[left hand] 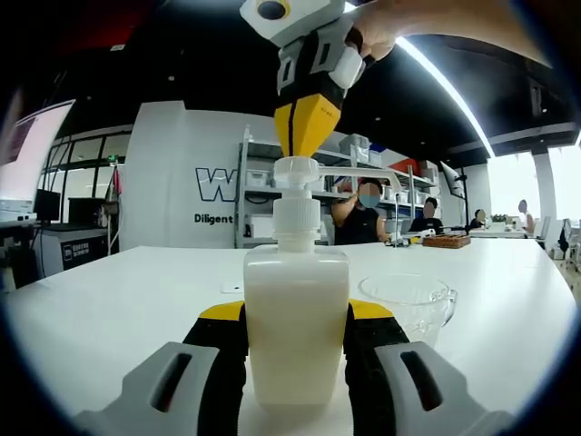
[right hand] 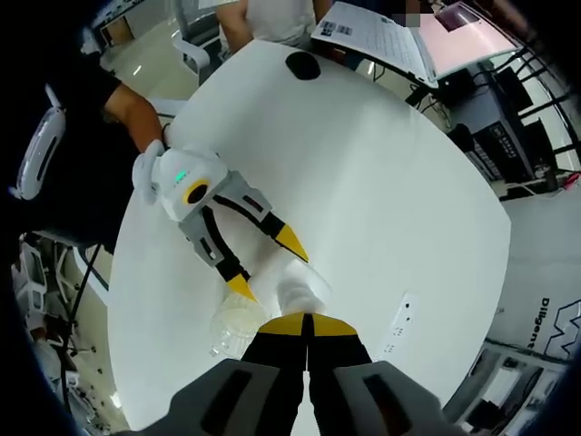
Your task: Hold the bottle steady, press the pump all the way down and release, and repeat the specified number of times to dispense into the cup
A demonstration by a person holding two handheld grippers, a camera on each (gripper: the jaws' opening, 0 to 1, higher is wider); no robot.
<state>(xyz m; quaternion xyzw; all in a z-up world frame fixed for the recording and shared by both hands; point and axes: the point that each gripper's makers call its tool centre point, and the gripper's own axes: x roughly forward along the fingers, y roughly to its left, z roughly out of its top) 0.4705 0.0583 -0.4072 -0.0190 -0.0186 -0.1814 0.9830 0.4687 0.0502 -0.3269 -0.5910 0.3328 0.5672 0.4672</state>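
Wall read "Diligent". My left gripper [left hand: 297, 331] clamped the milky, unlabelled bottle [left hand: 297, 318]; my closed right gripper [right hand: 307, 329] rested on its pump [left hand: 296, 173].

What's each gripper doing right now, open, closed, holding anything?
Left gripper: jaws closed on the pump bottle, holding it upright on the table.
Right gripper: jaws shut, tips resting on the pump head, gripping nothing.

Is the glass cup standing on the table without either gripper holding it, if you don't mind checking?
Yes: in the left gripper view the glass cup stands alone on the table beside the bottle, which the left gripper clamps.
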